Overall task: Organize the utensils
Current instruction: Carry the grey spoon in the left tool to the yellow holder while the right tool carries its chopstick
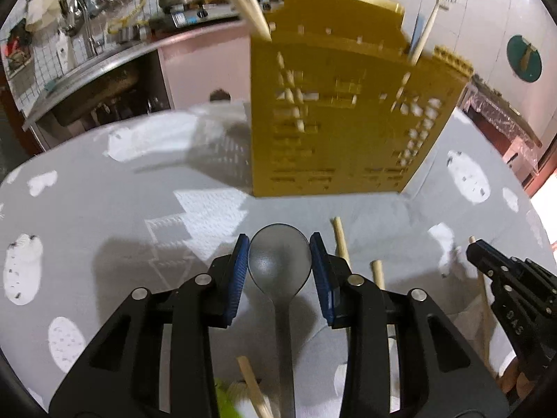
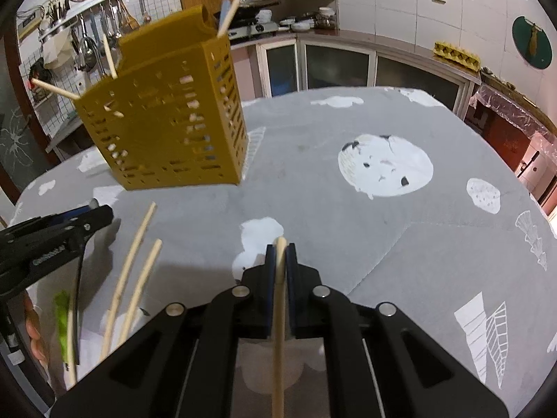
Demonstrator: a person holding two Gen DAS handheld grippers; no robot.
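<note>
two grippers are loaded: the left gripper (image 1: pixel 279 264) has its pads closed against the bowl of a grey spoon (image 1: pixel 279 261), handle trailing back under it, while the right gripper (image 2: pixel 281 264) is pinched shut on a wooden chopstick (image 2: pixel 279 313) lying along its fingers. the yellow utensil holder (image 1: pixel 341 115) stands toward the table's far edge, straight ahead of the left gripper and ahead-left of the right (so the left looks nearer). loose chopsticks (image 2: pixel 135 275) lie on the grey tablecloth (image 2: pixel 348 226) between the grippers.
</note>
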